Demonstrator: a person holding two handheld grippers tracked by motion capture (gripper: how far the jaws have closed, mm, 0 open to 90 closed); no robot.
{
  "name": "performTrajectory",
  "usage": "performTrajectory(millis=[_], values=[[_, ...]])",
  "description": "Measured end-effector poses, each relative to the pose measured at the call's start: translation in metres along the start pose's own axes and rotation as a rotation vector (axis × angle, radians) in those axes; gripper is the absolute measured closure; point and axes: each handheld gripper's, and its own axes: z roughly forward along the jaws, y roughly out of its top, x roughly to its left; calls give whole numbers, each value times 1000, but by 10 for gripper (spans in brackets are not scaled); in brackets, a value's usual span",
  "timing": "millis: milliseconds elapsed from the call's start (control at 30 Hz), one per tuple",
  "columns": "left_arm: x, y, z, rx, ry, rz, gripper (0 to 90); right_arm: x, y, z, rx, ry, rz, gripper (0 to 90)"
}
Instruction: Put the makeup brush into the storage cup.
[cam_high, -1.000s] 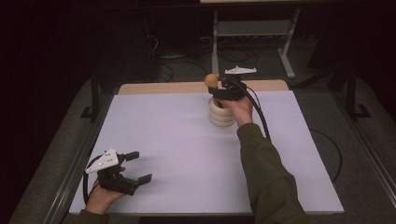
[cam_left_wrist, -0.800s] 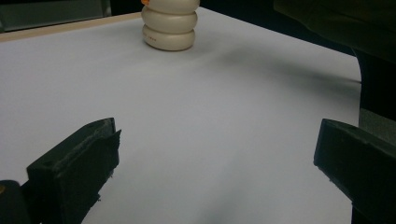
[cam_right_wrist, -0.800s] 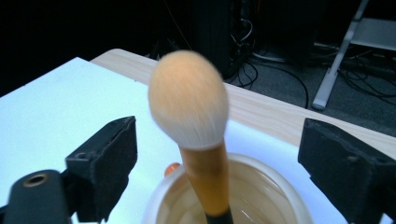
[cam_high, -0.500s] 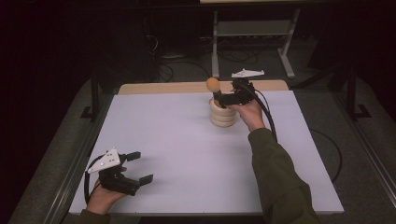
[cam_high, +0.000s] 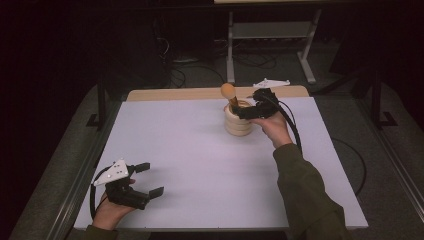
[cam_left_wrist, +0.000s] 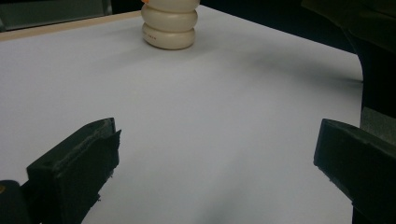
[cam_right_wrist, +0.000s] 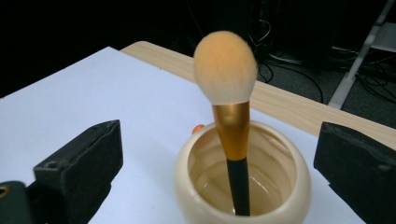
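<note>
White table (cam_high: 200, 165) bears a cream holder (cam_high: 238, 120)

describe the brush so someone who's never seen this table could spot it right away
Start at the white table top and look to its far edge, where a cream ribbed ceramic pot stands. The makeup brush stands upright in that pot, black handle down. Its gold ferrule and fluffy peach-orange head, poking above the rim, set it apart from the pale pot.

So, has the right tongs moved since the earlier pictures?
Yes. In the high view the right tongs moved rightward, from above the cream ribbed ceramic holder to its right side, jaws just opened, leaving the orange-tipped makeup brush standing inside.
</note>
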Motion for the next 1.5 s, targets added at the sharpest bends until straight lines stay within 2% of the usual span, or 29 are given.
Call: performTrajectory(millis=[300,500,733,867,1067,1400,1467,1500], values=[[-1,0,0,-3,-4,-6,0,1,-14,-23,-13,9,-3,0],[0,0,2,3,-6,1,0,-1,-27,-42,-35,21,13,0],[1,1,3,10,-6,9,0,0,-44,-61,-35,14,-12,0],[0,1,2,2,-4,2,0,2,-56,-68,-47,25,-16,0],[0,1,1,-1,0,-2,0,8,-72,-75,-25,48,-31,0],[-1,1,2,-5,0,-5,0,18,-88,-96,-35,59,-53,0],[-1,1,1,5,1,-3,0,19,-91,-99,-25,58,-57,0],[-1,1,1,7,2,-1,0,20,-93,-102,-36,61,-57,0]])
